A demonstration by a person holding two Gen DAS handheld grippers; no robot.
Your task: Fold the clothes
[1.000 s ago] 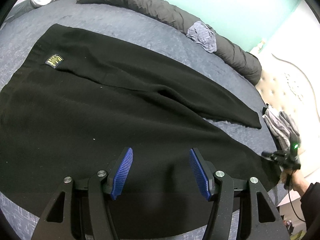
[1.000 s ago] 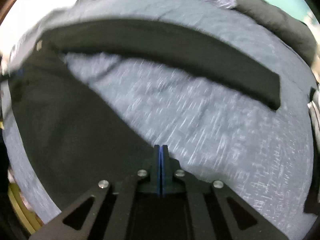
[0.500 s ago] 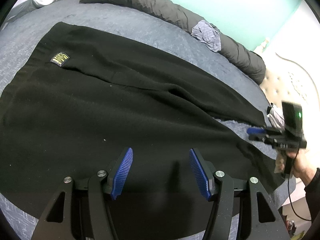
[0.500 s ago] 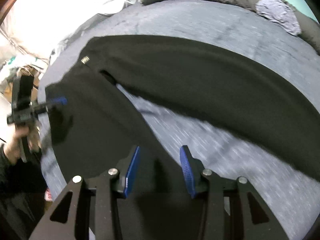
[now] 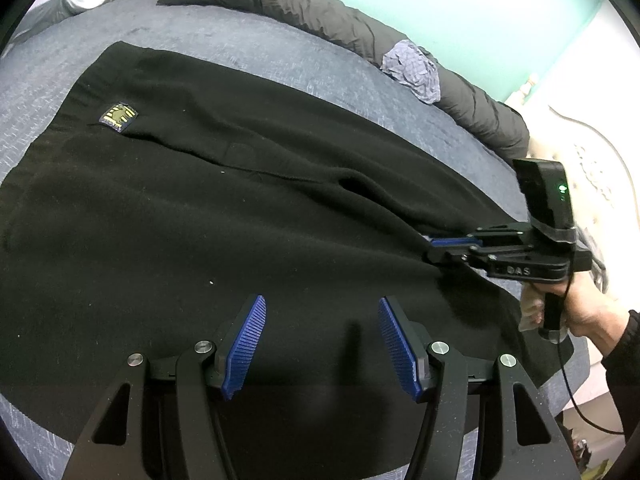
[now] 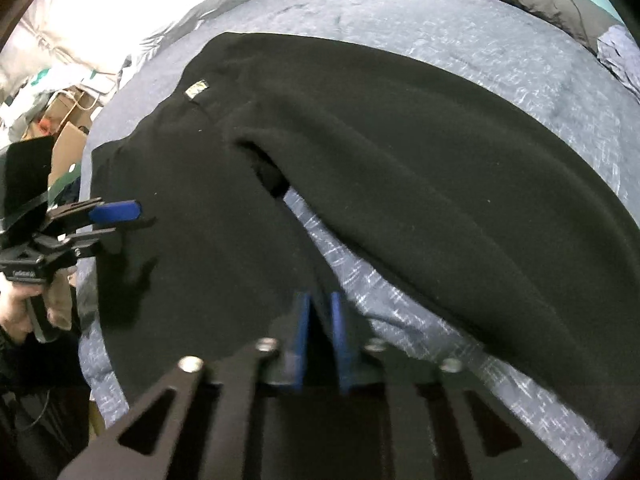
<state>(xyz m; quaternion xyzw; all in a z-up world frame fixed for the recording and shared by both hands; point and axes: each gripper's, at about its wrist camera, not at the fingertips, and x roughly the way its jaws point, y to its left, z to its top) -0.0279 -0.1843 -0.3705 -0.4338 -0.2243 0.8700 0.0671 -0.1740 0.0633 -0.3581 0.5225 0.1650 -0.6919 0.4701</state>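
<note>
The black trousers point(image 5: 240, 208) lie spread across the bed point(image 5: 280, 56), the left gripper point(image 5: 320, 340) poised released over them and the right gripper point(image 6: 320, 336), its jaws having just closed, clenched on the near leg's edge; next, I judge, carry that leg across onto the far leg.

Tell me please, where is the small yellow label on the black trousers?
The yellow label sits near the waist end of the black trousers, upper left in the left wrist view, far from both grippers. In the right wrist view it shows at the upper left too.

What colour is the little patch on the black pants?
Yellow with a dark blue edge; the patch shows best in the left wrist view.
</note>
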